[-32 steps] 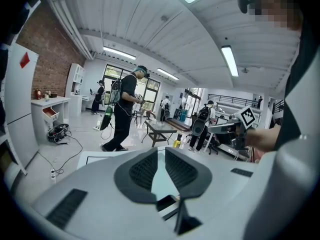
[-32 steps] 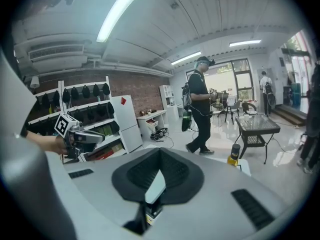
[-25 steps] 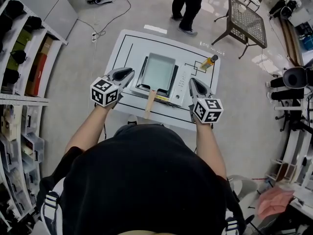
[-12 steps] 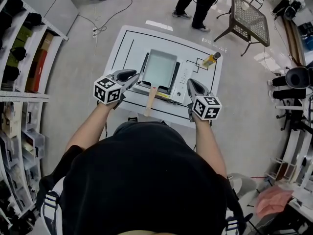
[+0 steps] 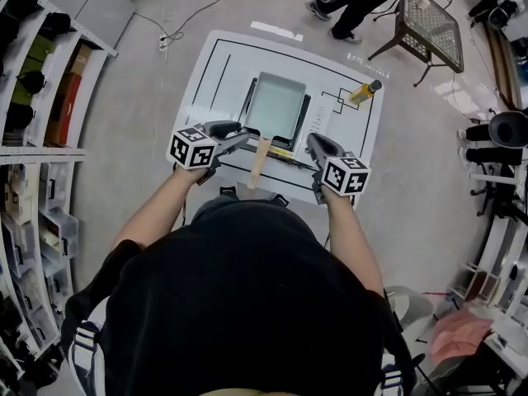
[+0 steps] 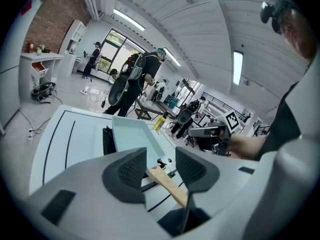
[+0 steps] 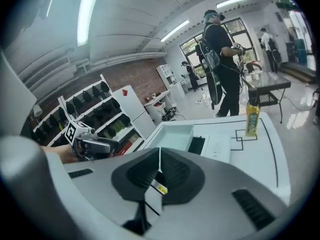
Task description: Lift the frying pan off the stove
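Left claw [image 6: 161, 168] just opening — frying pan handle [image 6: 169, 185] in its gap, right claw [image 7: 159, 173] pressed together

left claw [image 6: 161, 160] jaws just opening, nothing gripped; right claw [image 7: 159, 163] jaws together

Pale grey polished floor [image 5: 124, 97], cables [image 5: 167, 37] lying on it; open shelving [image 5: 37, 89] with dark items along one side; white work table [image 5: 313, 73] marked in black lines; dark wire-mesh table [image 5: 429, 23] beyond; brick wall [image 6: 55, 14]; tall windows [image 6: 117, 41]; ceiling strip lights [image 6: 236, 66], lit.
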`<state>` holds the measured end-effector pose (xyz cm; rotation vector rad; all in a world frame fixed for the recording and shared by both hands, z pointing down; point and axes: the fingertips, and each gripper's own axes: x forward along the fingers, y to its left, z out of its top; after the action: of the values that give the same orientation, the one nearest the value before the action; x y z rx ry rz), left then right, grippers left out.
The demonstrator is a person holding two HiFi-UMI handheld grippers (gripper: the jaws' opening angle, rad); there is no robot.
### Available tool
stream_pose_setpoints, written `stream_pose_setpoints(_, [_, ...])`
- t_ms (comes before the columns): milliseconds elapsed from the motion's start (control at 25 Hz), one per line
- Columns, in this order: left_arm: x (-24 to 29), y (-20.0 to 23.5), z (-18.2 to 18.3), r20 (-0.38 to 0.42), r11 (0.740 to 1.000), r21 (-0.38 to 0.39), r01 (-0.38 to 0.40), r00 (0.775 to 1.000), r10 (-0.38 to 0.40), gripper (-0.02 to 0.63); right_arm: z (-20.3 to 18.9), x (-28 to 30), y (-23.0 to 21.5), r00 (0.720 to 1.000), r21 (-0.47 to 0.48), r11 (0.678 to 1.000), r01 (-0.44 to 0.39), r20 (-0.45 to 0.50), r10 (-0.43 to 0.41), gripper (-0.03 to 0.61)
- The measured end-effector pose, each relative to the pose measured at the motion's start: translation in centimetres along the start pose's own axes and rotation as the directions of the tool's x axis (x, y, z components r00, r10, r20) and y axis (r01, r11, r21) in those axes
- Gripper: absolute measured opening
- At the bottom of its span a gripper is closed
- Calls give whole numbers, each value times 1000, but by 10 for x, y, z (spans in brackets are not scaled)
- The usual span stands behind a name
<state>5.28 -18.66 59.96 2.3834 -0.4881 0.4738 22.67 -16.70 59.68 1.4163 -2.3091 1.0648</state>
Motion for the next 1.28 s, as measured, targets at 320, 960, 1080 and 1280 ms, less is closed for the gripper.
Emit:
stream_pose_setpoints(320, [21, -4, -38, -84, 991, -114, 74, 993, -84, 228, -33, 19, 7, 995, 114, 990, -77, -53, 84, 57])
stream_pose_setpoints(960, [45, -19, -83, -175, 956, -243, 162, 962, -208, 256, -76, 53, 31, 962, 270, 943, -195, -135, 238, 123])
stream_pose_setpoints(1080, [47, -20, -93, -186, 944, -281, 170, 956, -228, 259, -84, 58, 35, 951, 309, 926, -216, -149, 271, 140])
stream_pose_setpoints(1280, [53, -24, -107, -204, 923, -329, 197, 940, -273, 259, -95, 68, 36, 935, 372, 896, -243, -155, 318, 173])
